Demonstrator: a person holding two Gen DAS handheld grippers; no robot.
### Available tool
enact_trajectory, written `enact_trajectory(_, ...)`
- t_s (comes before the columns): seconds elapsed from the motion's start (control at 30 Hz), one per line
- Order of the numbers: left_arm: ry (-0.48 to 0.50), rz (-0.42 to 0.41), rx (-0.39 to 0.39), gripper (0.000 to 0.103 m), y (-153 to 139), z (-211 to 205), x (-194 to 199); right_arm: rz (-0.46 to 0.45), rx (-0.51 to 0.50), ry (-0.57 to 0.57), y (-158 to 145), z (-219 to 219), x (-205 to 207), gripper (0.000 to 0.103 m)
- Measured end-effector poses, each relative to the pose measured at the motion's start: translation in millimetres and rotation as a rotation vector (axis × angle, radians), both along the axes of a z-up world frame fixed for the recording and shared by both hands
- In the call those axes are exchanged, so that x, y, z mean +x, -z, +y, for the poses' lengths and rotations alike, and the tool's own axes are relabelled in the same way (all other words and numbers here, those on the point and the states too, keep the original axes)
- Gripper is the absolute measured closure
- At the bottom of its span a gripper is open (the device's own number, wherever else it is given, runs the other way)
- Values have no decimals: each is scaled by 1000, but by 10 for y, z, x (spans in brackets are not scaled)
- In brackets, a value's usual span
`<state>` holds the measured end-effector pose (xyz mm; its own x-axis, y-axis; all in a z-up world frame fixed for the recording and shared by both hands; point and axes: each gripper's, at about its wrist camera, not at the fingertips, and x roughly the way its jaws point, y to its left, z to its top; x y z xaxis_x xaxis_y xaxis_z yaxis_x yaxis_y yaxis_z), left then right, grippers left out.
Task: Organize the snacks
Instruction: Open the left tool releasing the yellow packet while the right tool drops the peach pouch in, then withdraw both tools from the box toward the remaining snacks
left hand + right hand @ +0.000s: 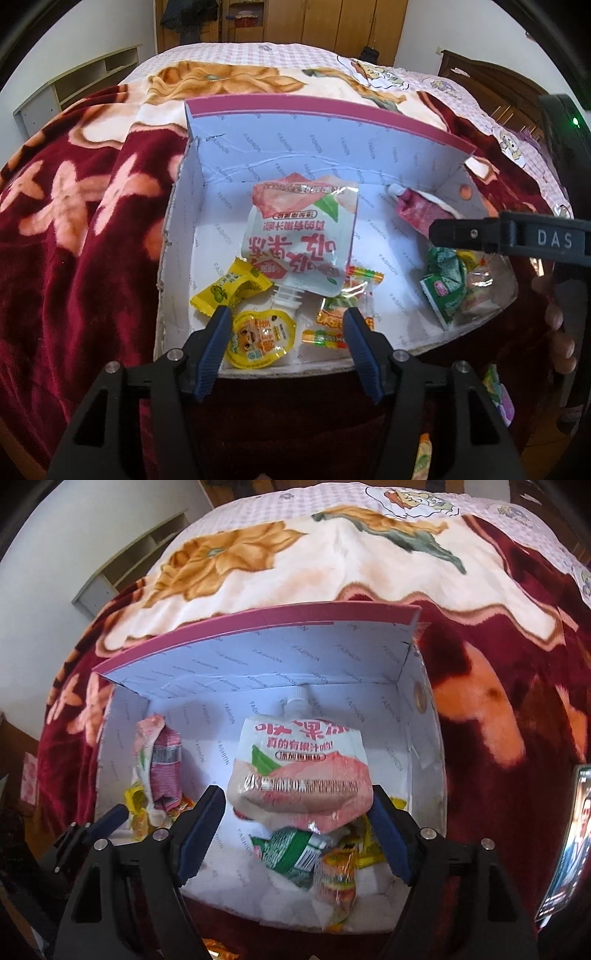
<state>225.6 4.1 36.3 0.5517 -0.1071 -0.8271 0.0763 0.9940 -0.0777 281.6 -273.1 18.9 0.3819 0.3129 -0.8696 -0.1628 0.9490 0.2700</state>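
An open white box (207, 192) with a pink rim lies on a bed. It holds a peach jelly pouch (299, 236), a yellow candy (229, 291), a yellow jelly cup (258, 339), orange candies (332, 317) and a green packet (443, 291). My left gripper (287, 325) is open low over the box's near edge, with the cup between its fingers and free of the pads. My right gripper (295, 812) is open around a second peach pouch (299, 771). The pouch's spout leans on the back wall and its sides lie close to both pads. The green packet (291, 853) lies under it.
A red and cream flowered blanket (92, 206) surrounds the box. Loose snack packets (495, 395) lie outside it at the near right. A hand (557, 321) holds the right gripper. A phone (576, 830) lies at the right edge. A shelf unit (74, 85) and wardrobes stand beyond the bed.
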Motion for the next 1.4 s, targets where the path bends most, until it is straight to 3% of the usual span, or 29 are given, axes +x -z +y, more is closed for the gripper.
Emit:
enact_trajectory(0.43,26,-67,-26,36,-274,-61,-302,-85,94,-31,-161,-63,-486,23)
enact_trajectory(0.8,48,-88,-60,36,-358,-96,-646,-161,103,-86,-221,-61,-996,23)
enact_trajectory(1.07,61,-109,-92,36,-354,-111,-1021,-135,121,-106,-109,-69,-1367,23)
enact_trajectory(1.4,103,-92,-56,36,-235,-226,-1291,-114,130,-154,29,-89,-1696,23)
